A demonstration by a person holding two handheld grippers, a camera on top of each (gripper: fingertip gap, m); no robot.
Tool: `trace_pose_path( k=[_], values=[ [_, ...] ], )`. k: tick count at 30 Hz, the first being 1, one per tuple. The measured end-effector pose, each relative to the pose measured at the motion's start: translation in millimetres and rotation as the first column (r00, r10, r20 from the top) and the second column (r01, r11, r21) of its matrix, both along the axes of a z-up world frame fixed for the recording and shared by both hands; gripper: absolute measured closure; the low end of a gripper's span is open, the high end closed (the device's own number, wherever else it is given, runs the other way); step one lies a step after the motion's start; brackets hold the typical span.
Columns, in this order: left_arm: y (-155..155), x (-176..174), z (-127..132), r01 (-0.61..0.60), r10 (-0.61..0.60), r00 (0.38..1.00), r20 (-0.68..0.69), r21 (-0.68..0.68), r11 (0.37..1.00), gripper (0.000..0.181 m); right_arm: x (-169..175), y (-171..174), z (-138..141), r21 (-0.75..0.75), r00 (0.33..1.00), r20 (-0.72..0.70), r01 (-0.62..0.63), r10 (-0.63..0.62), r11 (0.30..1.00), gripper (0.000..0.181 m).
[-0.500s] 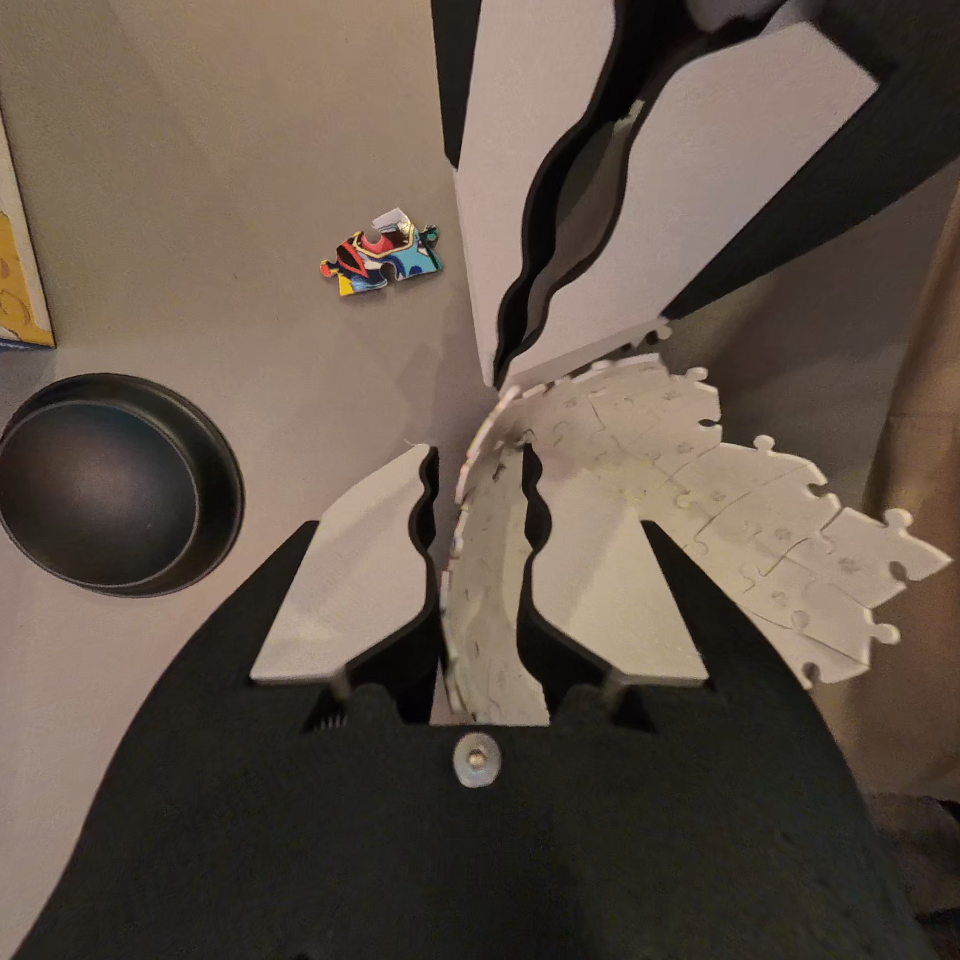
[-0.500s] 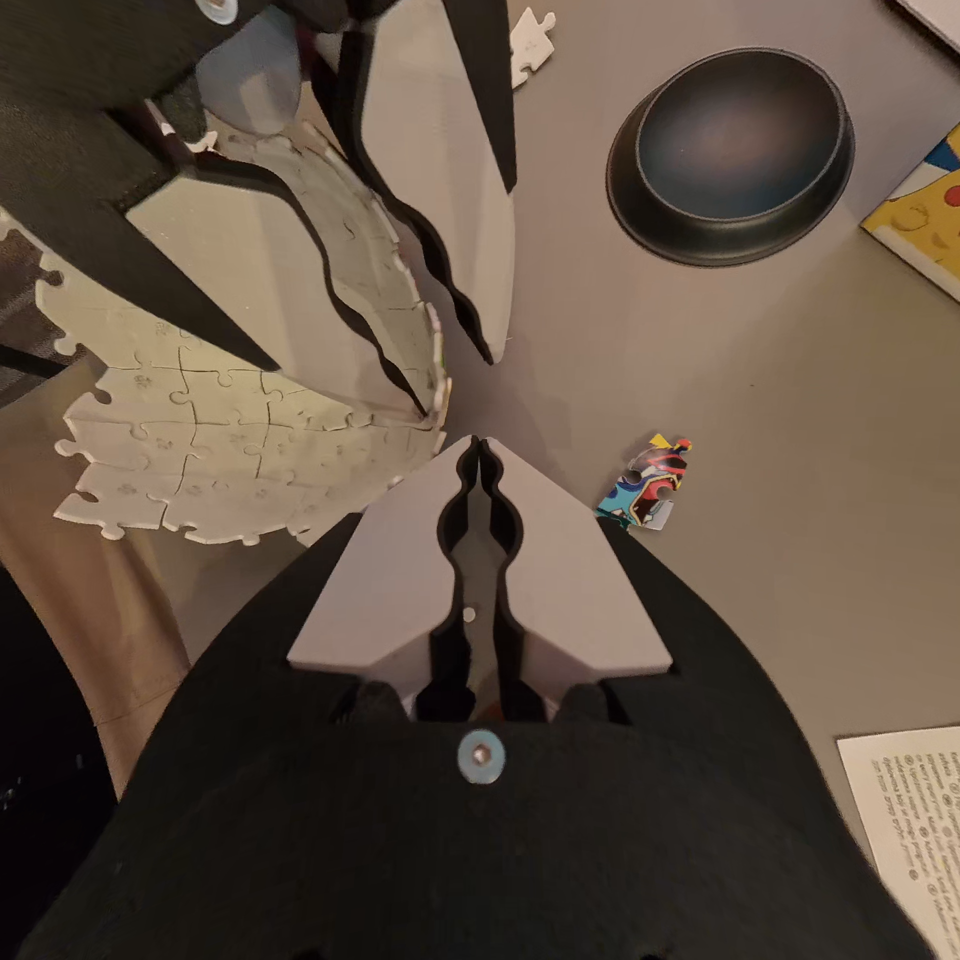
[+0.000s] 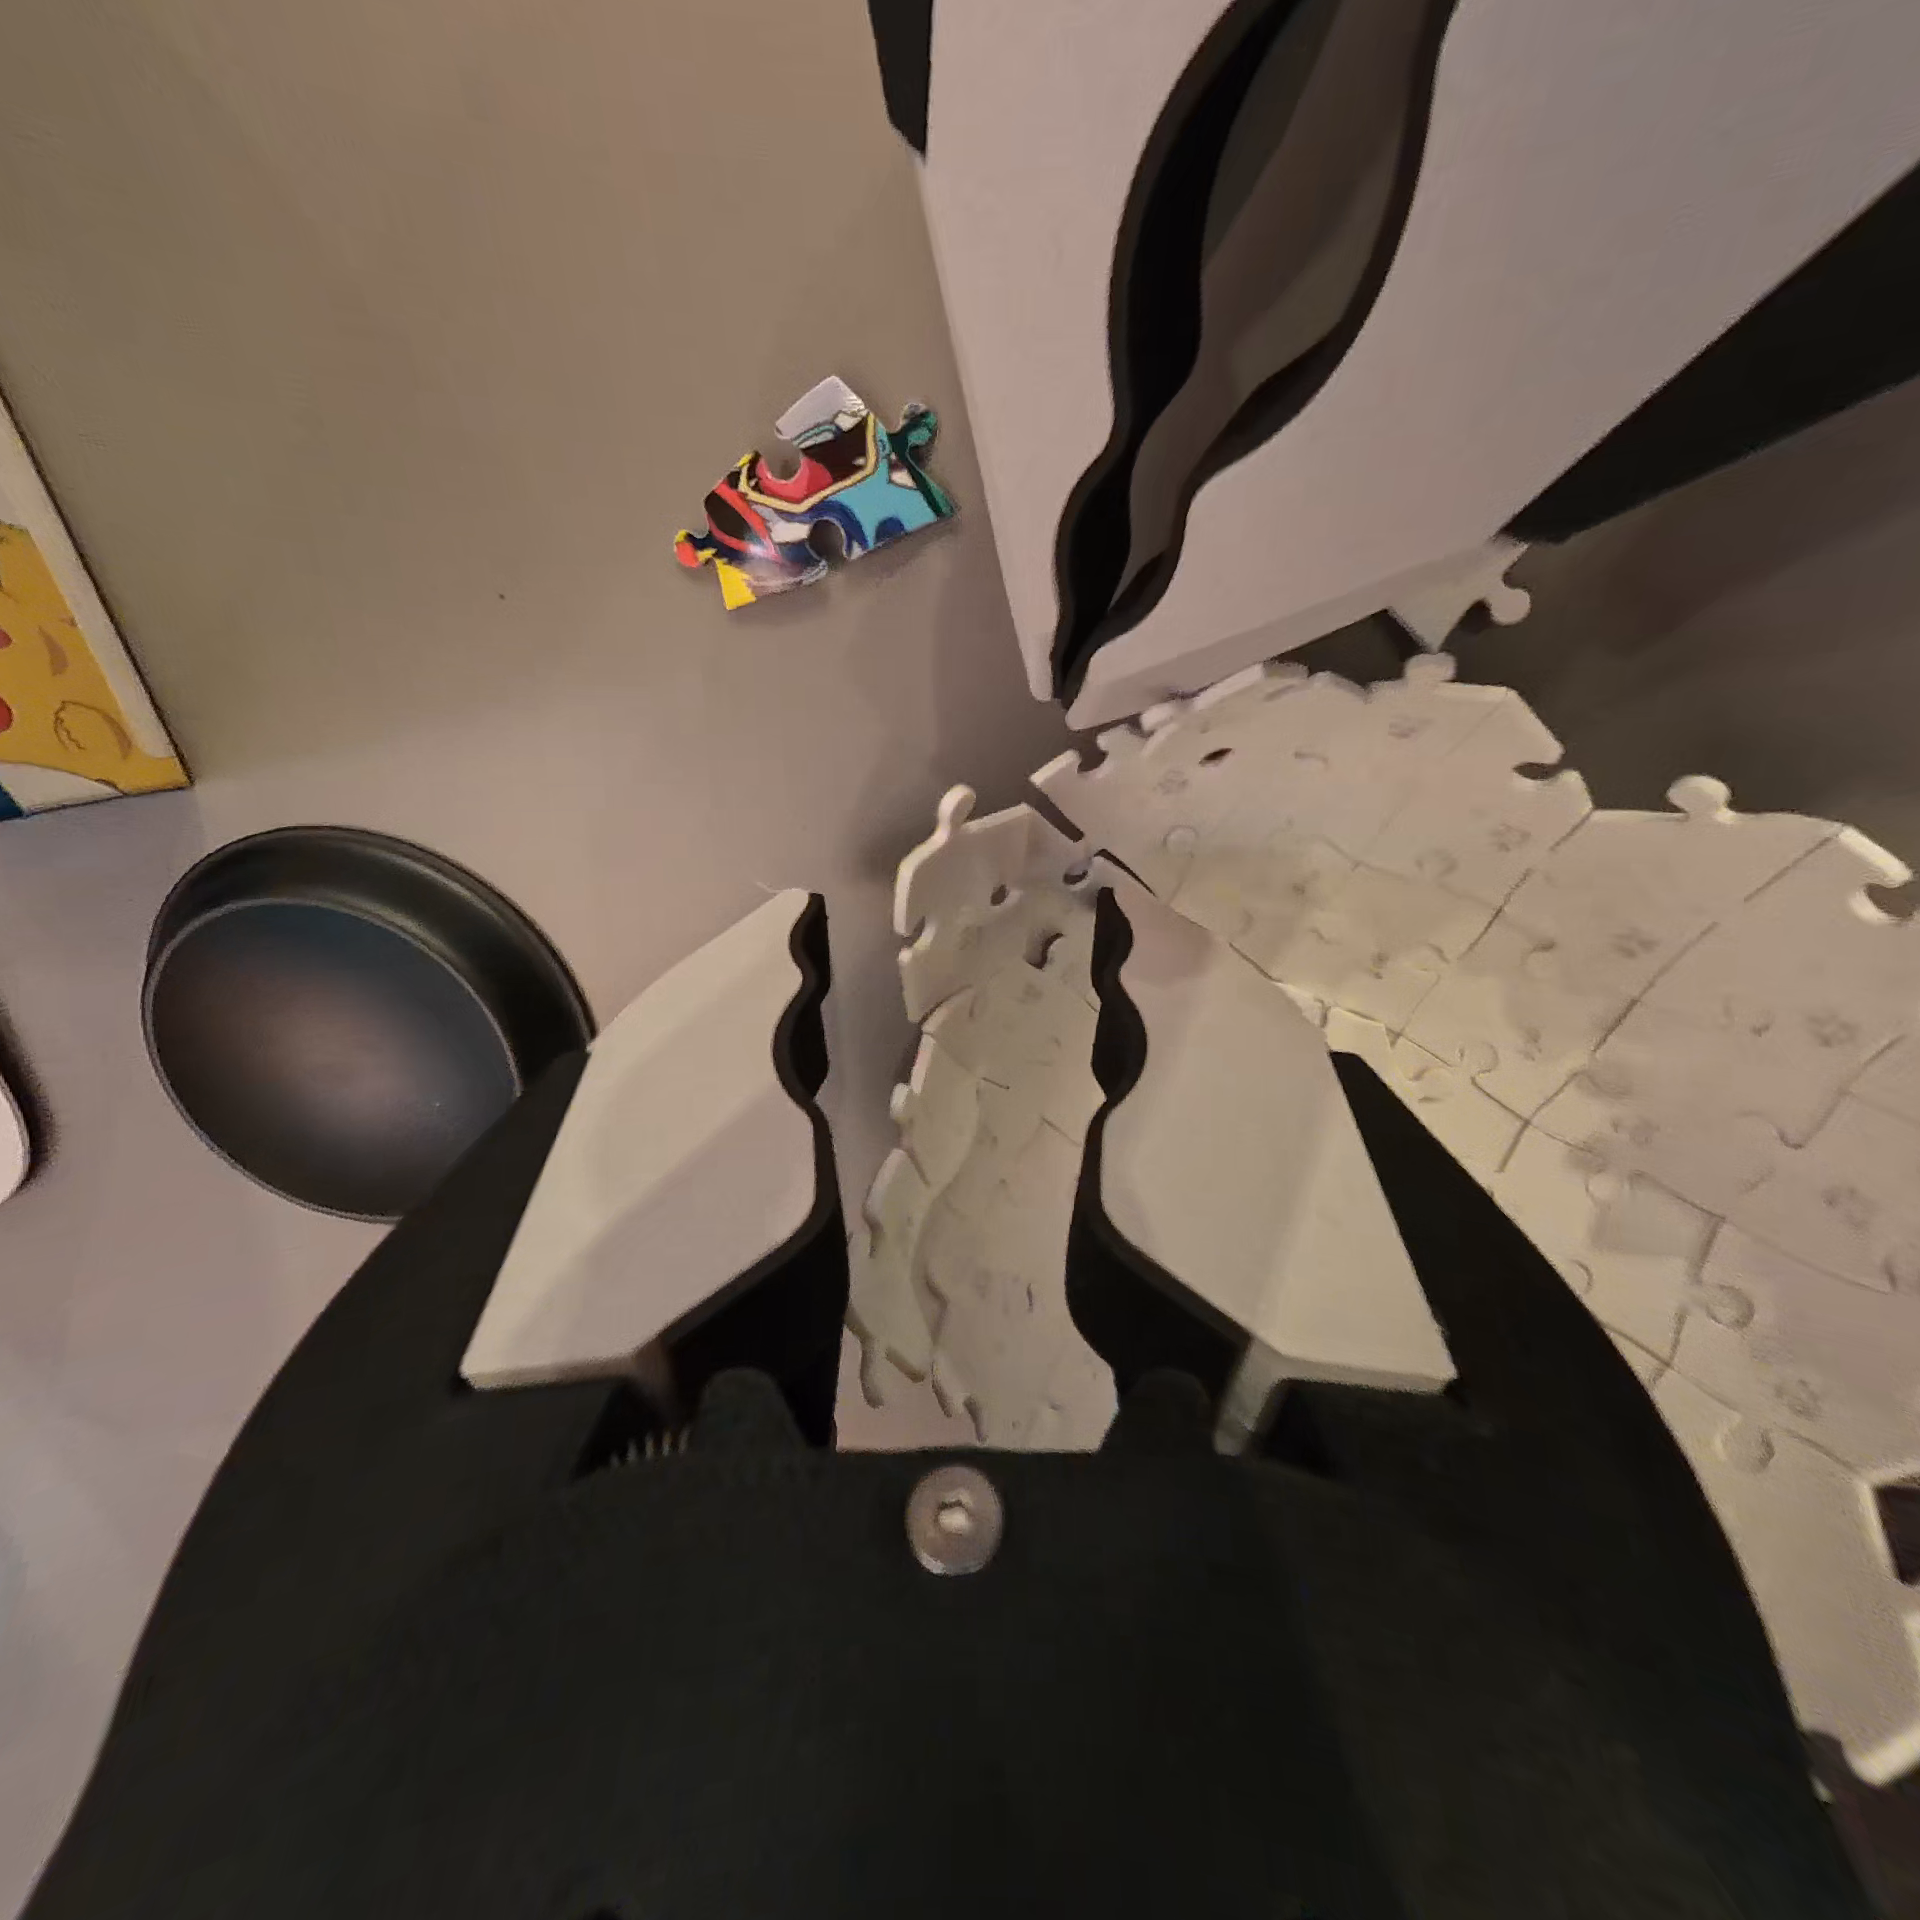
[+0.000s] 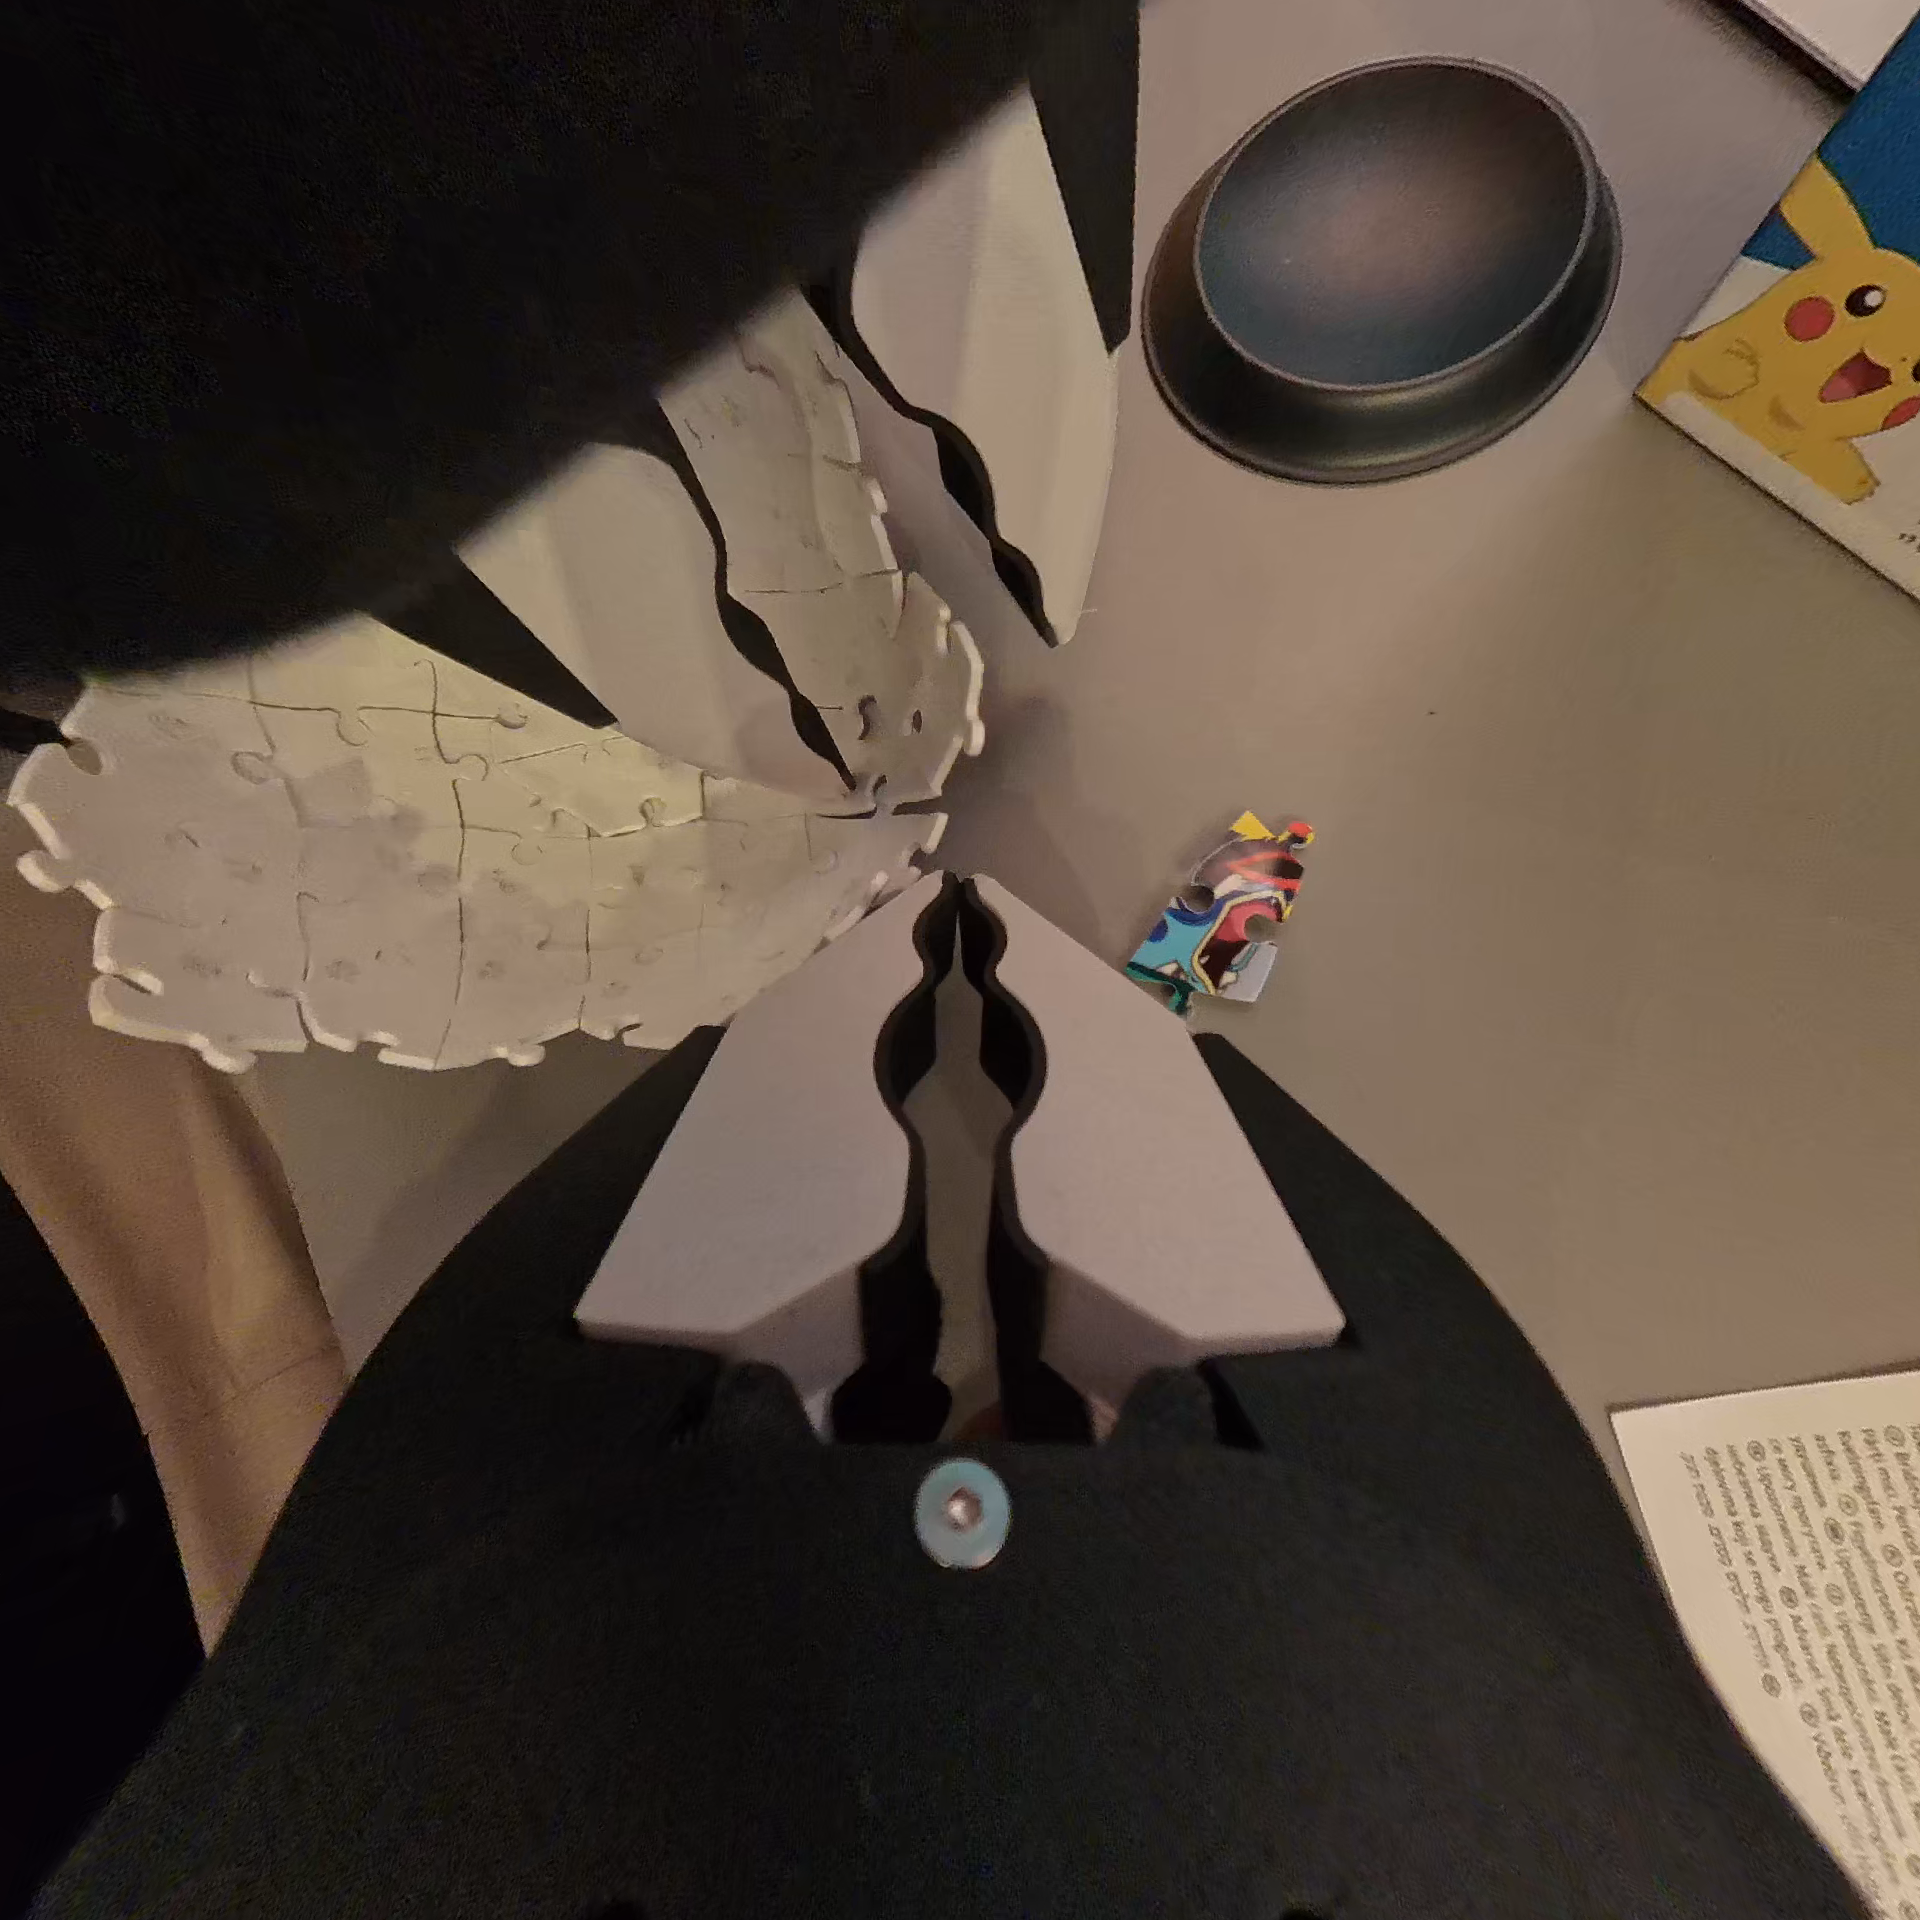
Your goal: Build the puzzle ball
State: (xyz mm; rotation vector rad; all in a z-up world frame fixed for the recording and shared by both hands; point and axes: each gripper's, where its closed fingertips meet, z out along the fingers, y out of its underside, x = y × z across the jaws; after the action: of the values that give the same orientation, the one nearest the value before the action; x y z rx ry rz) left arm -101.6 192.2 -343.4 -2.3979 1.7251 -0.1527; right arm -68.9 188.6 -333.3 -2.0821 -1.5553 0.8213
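Care is what this step needs most. The left tool (image 3: 956, 914) has one finger on each side of the rim of the puzzle ball (image 3: 1558, 1039). The fingers are a little apart, and the pictures do not show whether they squeeze the rim or only sit around it. The ball is only part built. It is a white curved shell seen from the inside, and most of it hangs out past the edge of the surface (image 3: 416, 312).

Just past the left tool, the right tool (image 4: 954, 883) has its fingers together at the tips. The tips touch the shell's rim near a small gap in the pieces. Something grey shows farther back between its fingers, but it is not clear what.

The step in hand looks like pushing a spot on the rim into place. To do it well, the left tool should hold the shell steady and not bend it, because the joined pieces could pop apart. The right tool should press softly and straight, right on the join.

Farther out, a coloured piece (image 3: 821, 499) lies flat on the surface, colour side up, and probably goes in later. Beyond it a round black stand (image 3: 332, 1029) waits, well apart from the shell. A box (image 3: 62, 665) with a yellow picture lies farthest away.
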Motion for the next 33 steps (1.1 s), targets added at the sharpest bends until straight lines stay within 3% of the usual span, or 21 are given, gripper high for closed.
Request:
trace_pose_path(
  k=[21, 33],
  values=[
    [3.6, 8.3, -8.7, 0.026, -0.027, 1.0, -0.008, -0.06, 0.998, 0.126, 14.4, 3.9, -10.5, -0.003, 1.0, 0.009, -0.028, 0.028, 1.0, 0.181],
    [2.6, 13.6, -9.6, 0.047, -0.046, 0.999, 0.008, -0.075, 0.996, 0.124, 19.0, -3.9, -15.6, -0.154, 1.0, -0.022, 0.016, -0.02, 0.988, 0.181]
  ],
)
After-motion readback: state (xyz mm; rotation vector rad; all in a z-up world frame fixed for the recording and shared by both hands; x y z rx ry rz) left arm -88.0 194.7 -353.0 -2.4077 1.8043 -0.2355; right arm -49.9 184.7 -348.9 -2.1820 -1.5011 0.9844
